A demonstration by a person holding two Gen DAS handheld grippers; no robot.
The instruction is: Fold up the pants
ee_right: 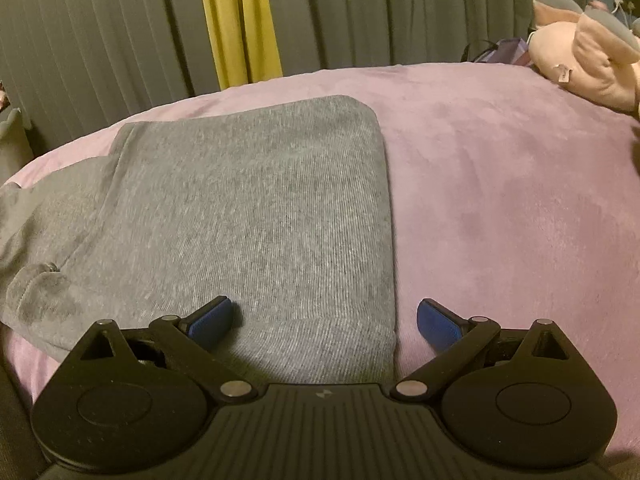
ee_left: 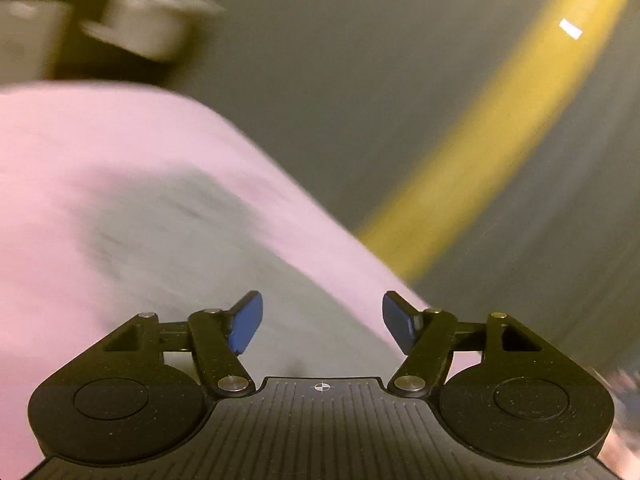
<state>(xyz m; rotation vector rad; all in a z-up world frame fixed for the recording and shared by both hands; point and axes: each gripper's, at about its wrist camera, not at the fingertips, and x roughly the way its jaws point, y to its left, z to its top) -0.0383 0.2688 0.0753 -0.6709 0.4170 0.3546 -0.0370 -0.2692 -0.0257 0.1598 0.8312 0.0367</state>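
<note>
The grey pants (ee_right: 248, 216) lie folded on the pink bedspread (ee_right: 500, 184), with a looser grey part trailing to the left. My right gripper (ee_right: 326, 322) is open and empty, low over the near right edge of the fold; its left finger is over the cloth, its right finger over the bedspread. In the blurred left wrist view the grey pants (ee_left: 192, 248) lie on the pink bedspread (ee_left: 80, 144). My left gripper (ee_left: 322, 322) is open and empty just above them.
A pink plush toy (ee_right: 588, 56) lies at the bed's far right. Grey curtains (ee_right: 400, 12) with a yellow strip (ee_right: 240, 24) hang behind the bed. The left wrist view is motion-blurred, with the yellow strip (ee_left: 500, 128) running diagonally.
</note>
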